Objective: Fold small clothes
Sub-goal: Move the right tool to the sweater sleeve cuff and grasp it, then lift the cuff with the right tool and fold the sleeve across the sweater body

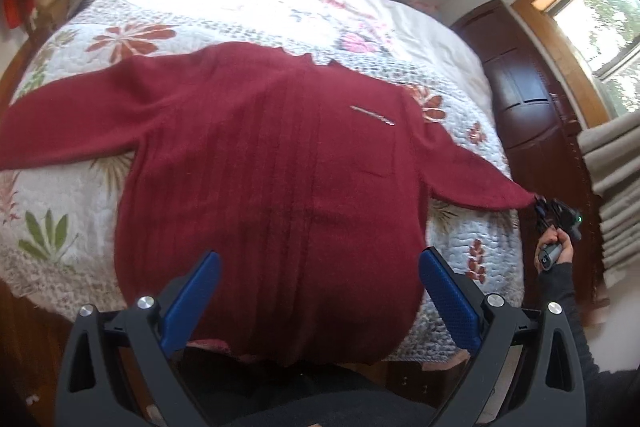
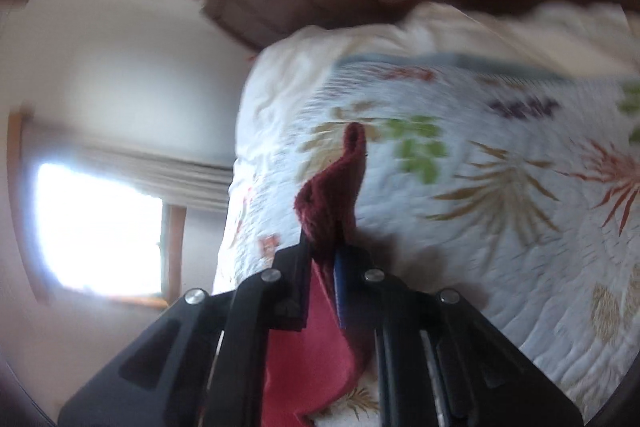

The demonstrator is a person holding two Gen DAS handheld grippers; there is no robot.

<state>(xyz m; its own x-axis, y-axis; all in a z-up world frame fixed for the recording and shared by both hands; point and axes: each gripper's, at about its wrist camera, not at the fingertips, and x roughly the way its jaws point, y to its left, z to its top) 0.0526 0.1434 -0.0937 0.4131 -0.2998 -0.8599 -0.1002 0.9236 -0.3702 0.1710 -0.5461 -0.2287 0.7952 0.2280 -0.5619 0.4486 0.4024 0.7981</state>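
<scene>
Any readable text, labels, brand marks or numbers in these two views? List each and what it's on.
None readable in either view.
Red sweater: a thin silvery strip on the chest, too small and blurred to tell whether it carries any lettering.
Floral quilt: printed flowers and leaves only, no words.
Right gripper, jaws shut on the sweater's sleeve end: a green light on its body, no legible marking.
Left gripper, jaws open: no text on the blue pads.
</scene>
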